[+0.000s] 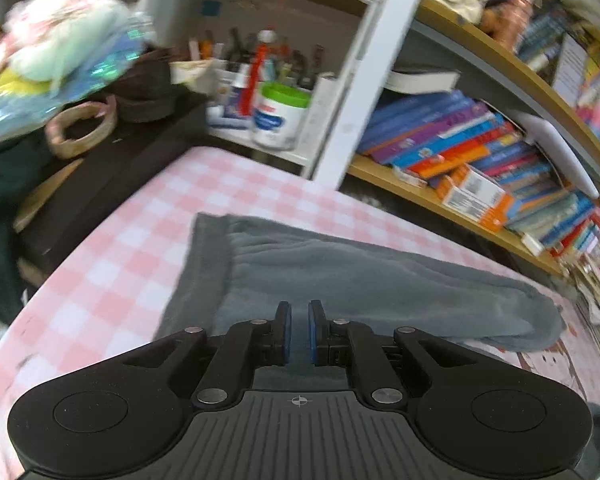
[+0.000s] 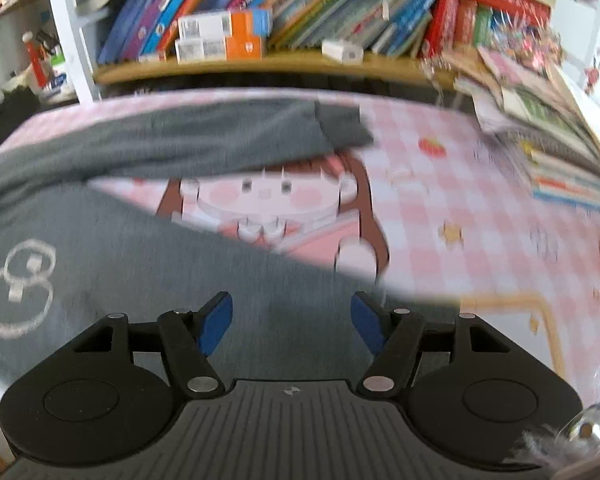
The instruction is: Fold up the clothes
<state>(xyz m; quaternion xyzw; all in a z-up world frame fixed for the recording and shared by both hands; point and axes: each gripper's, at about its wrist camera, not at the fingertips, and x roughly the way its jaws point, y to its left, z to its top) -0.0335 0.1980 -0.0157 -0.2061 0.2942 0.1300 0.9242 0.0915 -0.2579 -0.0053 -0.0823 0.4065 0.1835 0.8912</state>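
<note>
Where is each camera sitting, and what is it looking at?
Left wrist: on the left gripper, looking forward and down at the grey fleece garment; only its nearly shut blue-padded fingers show.
Right wrist: on the right gripper, looking forward and down over the garment; only its open fingers show.
Shared: garment, pink checked tablecloth, shelf of colourful books.

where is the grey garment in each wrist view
Left wrist: the grey garment lies across the middle, just beyond the left gripper.
Right wrist: it fills the lower left, one sleeve reaching along the top toward centre.
Shared landmark: the orange and white boxes on the bookshelf.
</note>
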